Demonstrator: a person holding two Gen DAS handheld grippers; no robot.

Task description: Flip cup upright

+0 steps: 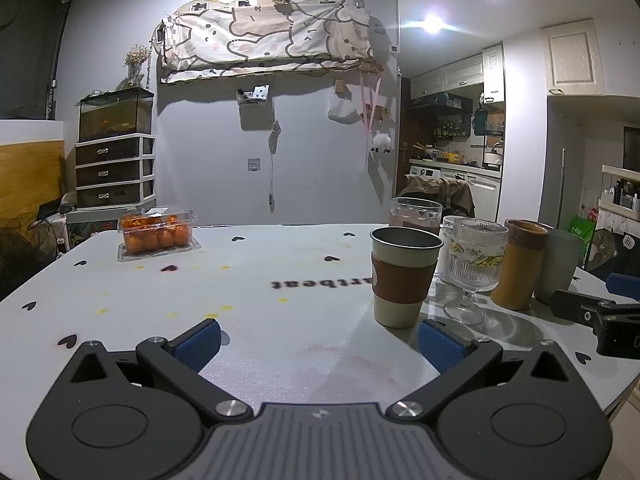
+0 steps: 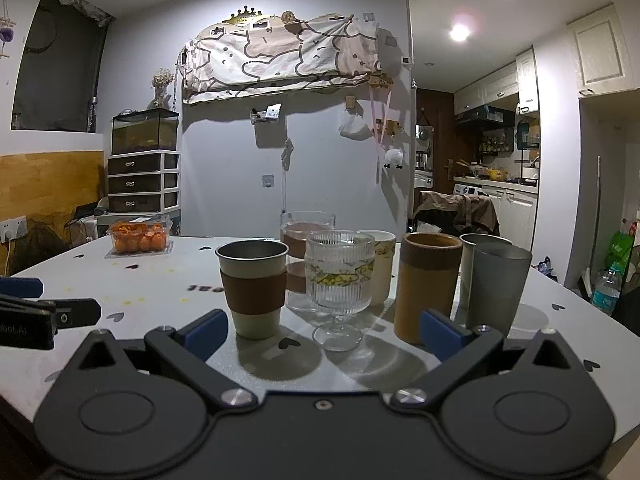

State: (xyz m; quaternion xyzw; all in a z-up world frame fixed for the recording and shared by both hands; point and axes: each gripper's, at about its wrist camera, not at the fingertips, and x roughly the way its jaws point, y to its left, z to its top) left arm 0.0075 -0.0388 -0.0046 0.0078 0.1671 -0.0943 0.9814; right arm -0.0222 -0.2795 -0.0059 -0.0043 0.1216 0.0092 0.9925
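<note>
Metal rim, cream body, brown band: the sleeved cup [image 2: 253, 288] stands mouth-up at the front left of the cluster, just ahead of my right gripper [image 2: 325, 330]. I see no cup lying on its side or mouth-down; all visible mouths face up, so I judge the flip done or its target hidden.

Handling, judged: light, stiff wall, slick above the band. The band should give the best friction, so I would close across it.

Count on the table [image 1: 280, 344]:
- 7 drinking vessels: sleeved cup, ribbed goblet [image 2: 339, 280], tall clear glass [image 2: 306, 240], white mug [image 2: 382, 266], tan cylinder cup [image 2: 428, 284], 2 grey tumblers [image 2: 498, 288].
- 1 clear box of orange fruit [image 1: 157, 234].

Goblet looks fragile and stands just beside the sleeved cup.

Left gripper [image 1: 318, 340]: blue pads spread wide, nothing between them. Right gripper: likewise wide apart and empty.
</note>
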